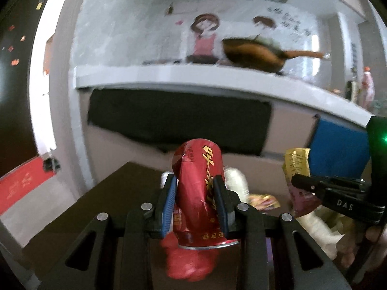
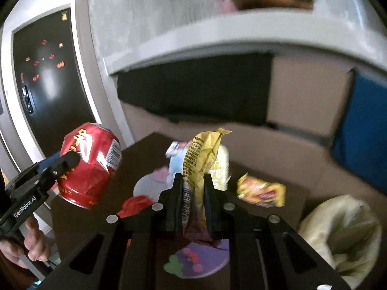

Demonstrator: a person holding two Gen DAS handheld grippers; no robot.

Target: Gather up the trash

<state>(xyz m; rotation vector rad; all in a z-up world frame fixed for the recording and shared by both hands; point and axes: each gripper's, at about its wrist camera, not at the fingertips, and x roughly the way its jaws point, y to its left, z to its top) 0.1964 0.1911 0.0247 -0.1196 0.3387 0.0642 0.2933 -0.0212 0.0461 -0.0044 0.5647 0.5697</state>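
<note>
My left gripper (image 1: 195, 181) is shut on a dented red drink can (image 1: 197, 186) and holds it above the dark table; the same can (image 2: 90, 166) and left gripper (image 2: 70, 158) show at the left of the right wrist view. My right gripper (image 2: 192, 181) is shut on a yellow snack wrapper (image 2: 200, 159), held upright above the table; the wrapper (image 1: 296, 166) and right gripper (image 1: 300, 181) also show at the right of the left wrist view. A second yellow wrapper (image 2: 262, 191), a red crumpled piece (image 2: 135, 205) and a white bottle (image 1: 235, 181) lie below.
A dark brown table (image 2: 101, 217) holds the litter. A bin lined with a pale bag (image 2: 343, 232) stands at the lower right. A cardboard box (image 2: 278, 149) and a blue panel (image 2: 362, 125) stand behind. A white counter (image 1: 193, 77) carries a pan (image 1: 256, 53).
</note>
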